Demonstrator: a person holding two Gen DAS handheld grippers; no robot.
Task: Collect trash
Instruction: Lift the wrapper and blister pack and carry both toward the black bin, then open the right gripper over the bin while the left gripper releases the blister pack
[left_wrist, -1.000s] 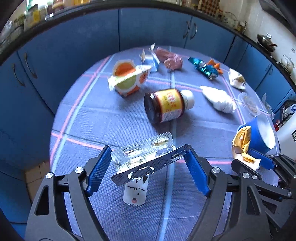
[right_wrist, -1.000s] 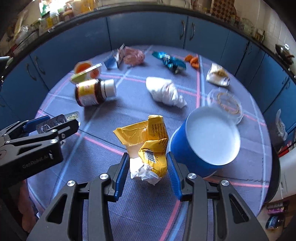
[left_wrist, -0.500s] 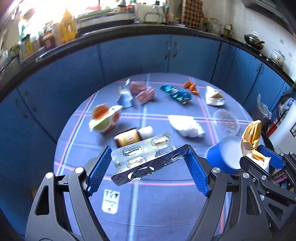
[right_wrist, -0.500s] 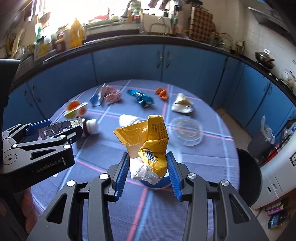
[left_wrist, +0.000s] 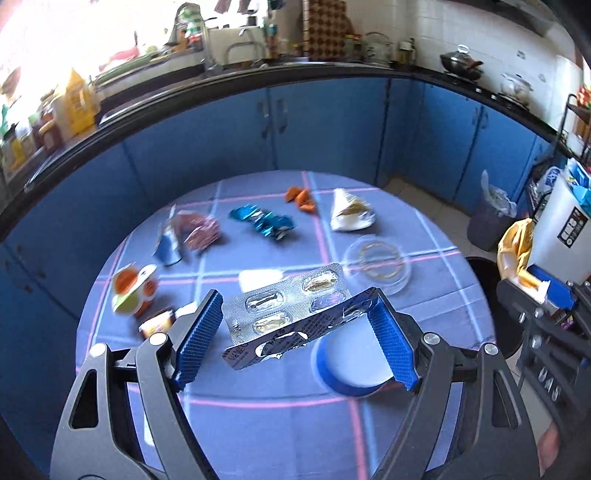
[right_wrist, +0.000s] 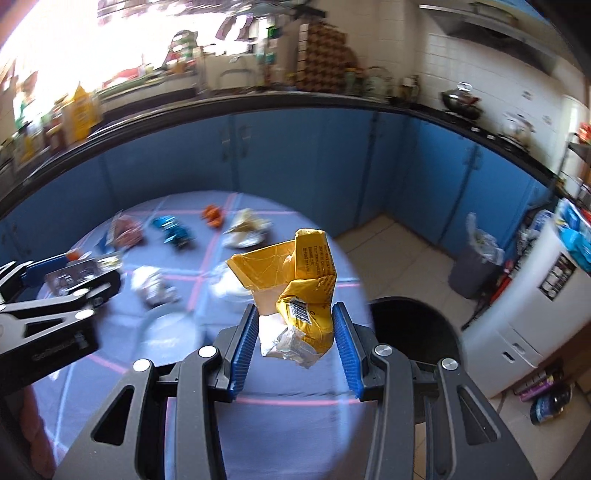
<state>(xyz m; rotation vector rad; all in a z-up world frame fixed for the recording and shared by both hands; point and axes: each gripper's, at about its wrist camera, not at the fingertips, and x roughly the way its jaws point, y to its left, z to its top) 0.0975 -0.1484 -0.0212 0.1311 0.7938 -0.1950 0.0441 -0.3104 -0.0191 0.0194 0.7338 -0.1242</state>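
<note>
My left gripper (left_wrist: 295, 339) is shut on a silver pill blister pack (left_wrist: 291, 314) and holds it high above the round blue-clothed table (left_wrist: 258, 424). My right gripper (right_wrist: 293, 347) is shut on a crumpled yellow wrapper (right_wrist: 303, 280), held above the table's right edge near a black bin (right_wrist: 417, 332) on the floor. The right gripper with the wrapper also shows at the right of the left wrist view (left_wrist: 517, 254). Trash still lies on the table: a blue cup (left_wrist: 351, 365), a clear lid (left_wrist: 376, 258), a blue foil wrapper (left_wrist: 266, 221) and a brown bottle (left_wrist: 159, 323).
Blue cabinets (left_wrist: 295, 140) with a cluttered counter curve behind the table. A grey bin with a liner (right_wrist: 476, 266) and a white appliance (right_wrist: 543, 306) stand on the tiled floor at the right. More wrappers and an orange cup (left_wrist: 133, 291) lie on the table.
Both grippers have risen well above the table and swung right, each keeping its load. The floor, the black bin and the white appliance have come into the right wrist view.
</note>
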